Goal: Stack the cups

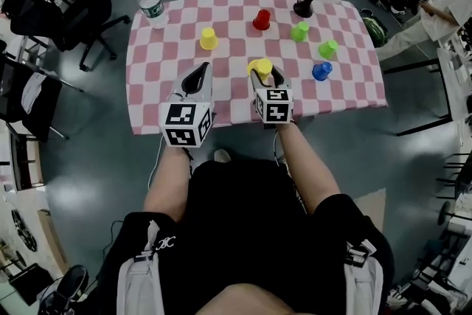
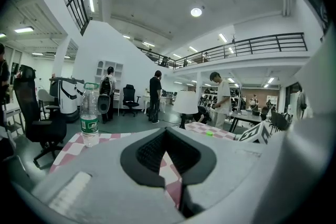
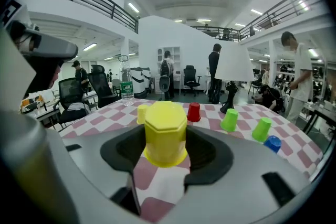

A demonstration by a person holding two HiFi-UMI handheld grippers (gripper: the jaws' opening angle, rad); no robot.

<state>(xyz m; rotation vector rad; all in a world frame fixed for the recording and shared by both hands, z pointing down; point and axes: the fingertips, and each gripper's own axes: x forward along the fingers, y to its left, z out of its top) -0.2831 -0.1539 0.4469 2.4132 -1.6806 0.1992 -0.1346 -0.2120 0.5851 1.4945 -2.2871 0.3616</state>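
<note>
Pink-checked counter (image 1: pixel 147 63) in a big open office. Pinched across its sides by right tool (image 3: pixel 166 150), held just off the cloth: yellow cup (image 3: pixel 165 128), upside down, faceted, glossy plastic. Likely light, stiff, slippery, crushable; gentle mid-wall grip best. Left tool (image 2: pixel 167 160) pressed together, empty.

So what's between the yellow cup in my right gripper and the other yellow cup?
Just bare checkered cloth, from the held cup to the other yellow cup; the head view shows it.
</note>
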